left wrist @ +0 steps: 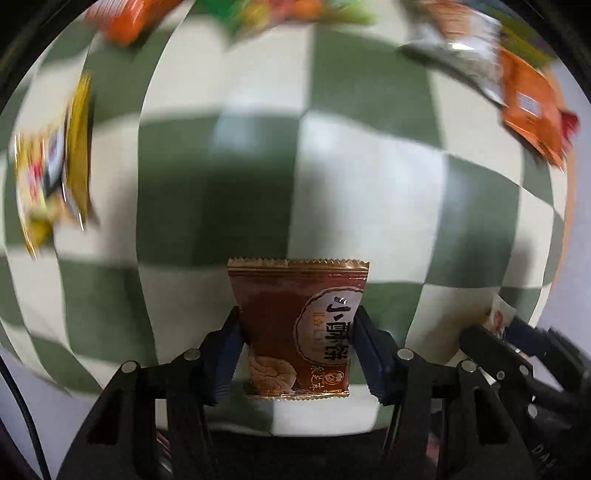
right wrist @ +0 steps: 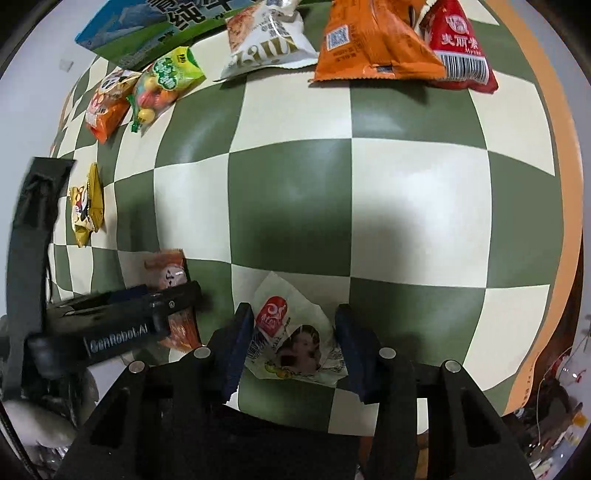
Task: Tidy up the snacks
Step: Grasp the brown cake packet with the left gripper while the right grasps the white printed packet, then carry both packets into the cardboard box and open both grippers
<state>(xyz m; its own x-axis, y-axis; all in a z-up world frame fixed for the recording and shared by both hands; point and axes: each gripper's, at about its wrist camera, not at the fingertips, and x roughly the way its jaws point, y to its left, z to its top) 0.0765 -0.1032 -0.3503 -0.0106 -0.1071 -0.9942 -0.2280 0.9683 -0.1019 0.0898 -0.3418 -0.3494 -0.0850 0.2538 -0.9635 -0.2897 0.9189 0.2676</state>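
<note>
Left gripper [left wrist: 297, 350]: jaws closed on brown pastry packet [left wrist: 295, 328], lifted; right gripper [right wrist: 295, 343]: jaws straddling white snack packet [right wrist: 291, 343], grip uncertain; carry both level toward snack row beyond jaws.

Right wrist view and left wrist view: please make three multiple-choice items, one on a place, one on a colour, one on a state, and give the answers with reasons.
1. Where does the red packet lie in the right wrist view?
A. far edge, right of the orange packet
B. beside the yellow packet
C. under the blue-green box

2. What colours has the checkered cloth?
A. blue and white
B. green and cream
C. red and black

3. What is the state of the left hand-held gripper?
A. open and free
B. shut on nothing
C. shut on the brown snack packet

Answers: 1 A, it touches the orange packet's right side at the top. 2 B, both views show those squares. 3 C, both fingers press the packet's sides. The right hand-held gripper likewise seems shut on the white snack packet.
</note>
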